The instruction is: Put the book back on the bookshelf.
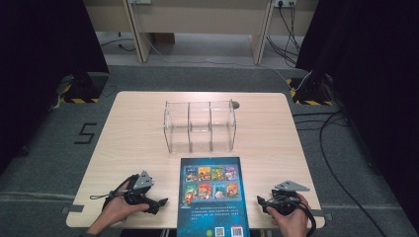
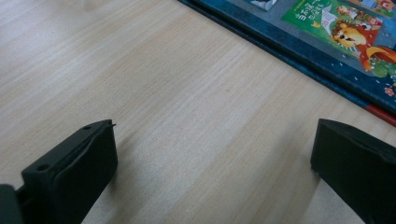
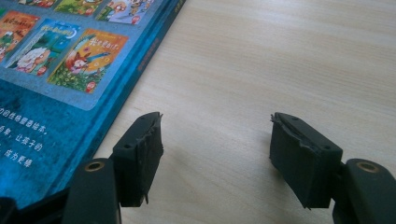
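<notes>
A blue picture book (image 1: 212, 195) lies flat, back cover up, at the table's front centre, its near end over the table edge. A hand holds my left gripper (image 1: 159, 202) just left of the book, pointing toward it. In the left gripper view that gripper (image 2: 212, 154) is open over bare wood, with the book (image 2: 327, 37) at the upper right. A hand rests my right gripper (image 1: 261, 201) on the table right of the book. Its own view shows the right gripper (image 3: 215, 140) open and holding nothing, the book's edge (image 3: 60, 70) close at the left.
A clear acrylic organizer (image 1: 200, 126) with three compartments stands empty behind the book at mid-table. The wooden table (image 1: 133, 138) has bare surface on both sides. Cables and black curtains lie beyond the table on the grey floor.
</notes>
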Available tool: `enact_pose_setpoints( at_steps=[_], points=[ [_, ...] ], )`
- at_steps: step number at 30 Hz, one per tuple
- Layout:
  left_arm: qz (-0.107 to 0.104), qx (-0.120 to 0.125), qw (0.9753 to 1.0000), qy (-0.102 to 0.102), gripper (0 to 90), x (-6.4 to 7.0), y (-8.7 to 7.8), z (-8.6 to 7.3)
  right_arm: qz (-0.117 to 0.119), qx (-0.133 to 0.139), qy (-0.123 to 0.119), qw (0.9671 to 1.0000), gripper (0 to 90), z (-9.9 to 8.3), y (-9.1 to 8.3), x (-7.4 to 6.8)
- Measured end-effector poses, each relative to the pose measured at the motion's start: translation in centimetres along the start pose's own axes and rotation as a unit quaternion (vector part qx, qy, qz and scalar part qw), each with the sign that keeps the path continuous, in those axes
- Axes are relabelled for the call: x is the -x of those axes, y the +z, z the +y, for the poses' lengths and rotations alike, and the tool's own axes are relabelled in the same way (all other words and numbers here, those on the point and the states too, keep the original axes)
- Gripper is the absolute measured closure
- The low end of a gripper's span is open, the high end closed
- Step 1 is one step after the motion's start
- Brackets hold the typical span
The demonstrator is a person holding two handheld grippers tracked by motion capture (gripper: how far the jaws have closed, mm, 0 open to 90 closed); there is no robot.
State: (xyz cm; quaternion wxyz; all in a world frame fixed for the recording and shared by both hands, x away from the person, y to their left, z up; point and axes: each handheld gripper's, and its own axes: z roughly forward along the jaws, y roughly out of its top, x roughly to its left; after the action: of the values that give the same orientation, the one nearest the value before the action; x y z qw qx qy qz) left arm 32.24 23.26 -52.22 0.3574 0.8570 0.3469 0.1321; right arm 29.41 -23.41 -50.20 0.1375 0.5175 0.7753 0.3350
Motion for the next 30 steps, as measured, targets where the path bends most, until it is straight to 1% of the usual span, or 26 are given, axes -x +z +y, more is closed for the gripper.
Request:
enact_pose_setpoints(
  at_steps=[5, 7, 8, 9, 11, 12, 13, 14, 15, 16, 17, 18, 19, 20, 21, 23, 24, 25, 26, 27, 28, 29, 30],
  points=[
    [-0.01, -0.01, 0.9999, 0.01, 0.0, 0.4, -0.1, 0.1, 0.001, 0.003, 0.003, 1.0, 34.6, 0.0, 0.0, 0.0],
    [-0.02, -0.017, 0.9995, 0.019, 0.0, 0.6, -0.3, 0.1, 0.001, 0.003, 0.005, 1.0, 34.6, 0.0, 0.0, 0.1],
    [-0.022, -0.019, 0.9994, 0.021, 0.0, 0.8, -0.4, 0.0, 0.003, 0.004, 0.006, 1.0, 34.6, 0.0, 0.0, 0.1],
    [-0.023, -0.028, 0.9991, 0.022, 0.3, 1.4, -0.5, 0.1, 0.009, 0.007, 0.006, 0.9999, 34.6, 0.0, 0.0, 0.1],
    [-0.025, -0.03, 0.999, 0.022, 2.4, 1.7, -0.6, 0.2, 0.015, 0.007, 0.007, 0.9998, 34.6, 0.0, 0.1, -0.1],
    [-0.037, -0.03, 0.9988, 0.008, 3.1, 2.5, -0.6, 0.4, 0.019, 0.007, 0.008, 0.9998, 34.7, 0.0, 0.2, -0.2],
    [-0.037, -0.03, 0.9988, 0.008, 3.9, 2.5, -0.6, 0.4, 0.019, 0.007, 0.008, 0.9998, 34.7, 0.0, 0.2, -0.2],
    [-0.046, -0.027, 0.9986, 0.001, 5.3, 3.1, -0.5, 0.7, 0.022, 0.007, 0.011, 0.9997, 34.7, 0.0, 0.3, -0.3],
    [-0.046, -0.027, 0.9986, 0.001, 7.6, 3.1, -0.5, 0.7, 0.022, 0.007, 0.011, 0.9997, 34.7, 0.0, 0.3, -0.3],
    [-0.052, -0.018, 0.9985, 0.0, 11.4, 3.9, -0.4, 0.9, 0.024, 0.011, 0.014, 0.9995, 34.7, 0.0, 0.3, -0.2],
    [-0.058, -0.017, 0.9982, -0.003, 15.2, 4.3, -0.3, 1.0, 0.028, 0.014, 0.022, 0.9993, 35.2, 0.0, 0.3, -0.2],
    [-0.058, -0.017, 0.9982, -0.003, 14.2, 4.3, -0.3, 1.0, 0.033, 0.019, 0.03, 0.9988, 35.6, 0.1, 0.3, -0.2],
    [-0.068, -0.017, 0.9975, -0.007, 14.7, 4.7, -0.2, 1.2, 0.039, 0.024, 0.037, 0.9983, 35.6, 0.1, 0.4, -0.2],
    [-0.086, -0.014, 0.9961, -0.012, 14.6, 5.5, 0.0, 1.4, 0.043, 0.03, 0.043, 0.9977, 35.6, 0.1, 0.4, -0.2],
    [-0.088, -0.013, 0.996, -0.013, 14.6, 5.7, 0.1, 1.5, 0.048, 0.037, 0.046, 0.9971, 35.3, 0.2, 0.4, -0.3],
    [-0.086, -0.013, 0.9961, -0.009, 14.7, 6.3, 0.2, 1.6, 0.052, 0.039, 0.051, 0.9966, 34.3, 0.2, 0.5, -0.4],
    [-0.086, -0.013, 0.9961, -0.009, 14.7, 6.3, 0.2, 1.6, 0.054, 0.038, 0.048, 0.9966, 34.1, 0.2, 0.5, -0.4],
    [-0.094, -0.014, 0.9954, -0.01, 14.7, 6.8, 0.4, 1.8, 0.054, 0.037, 0.048, 0.9967, 34.0, 0.3, 0.6, -0.5],
    [-0.094, -0.014, 0.9954, -0.01, 14.8, 6.8, 0.4, 1.8, 0.054, 0.037, 0.048, 0.9967, 34.0, 0.3, 0.6, -0.5],
    [-0.097, -0.014, 0.9951, -0.002, 14.8, 7.2, 0.5, 1.9, 0.055, 0.033, 0.041, 0.9971, 34.3, 0.4, 0.8, -0.8],
    [-0.097, -0.014, 0.9951, -0.002, 14.8, 7.2, 0.5, 1.9, 0.056, 0.031, 0.04, 0.9972, 34.3, 0.5, 0.9, -0.9],
    [-0.104, -0.013, 0.9944, -0.003, 15.1, 7.5, 0.7, 2.0, 0.055, 0.032, 0.037, 0.9973, 34.2, 0.6, 1.0, -1.0],
    [-0.104, -0.013, 0.9944, -0.003, 16.0, 7.5, 0.7, 2.0, 0.055, 0.032, 0.037, 0.9973, 34.2, 0.6, 1.0, -1.0]
  ],
)
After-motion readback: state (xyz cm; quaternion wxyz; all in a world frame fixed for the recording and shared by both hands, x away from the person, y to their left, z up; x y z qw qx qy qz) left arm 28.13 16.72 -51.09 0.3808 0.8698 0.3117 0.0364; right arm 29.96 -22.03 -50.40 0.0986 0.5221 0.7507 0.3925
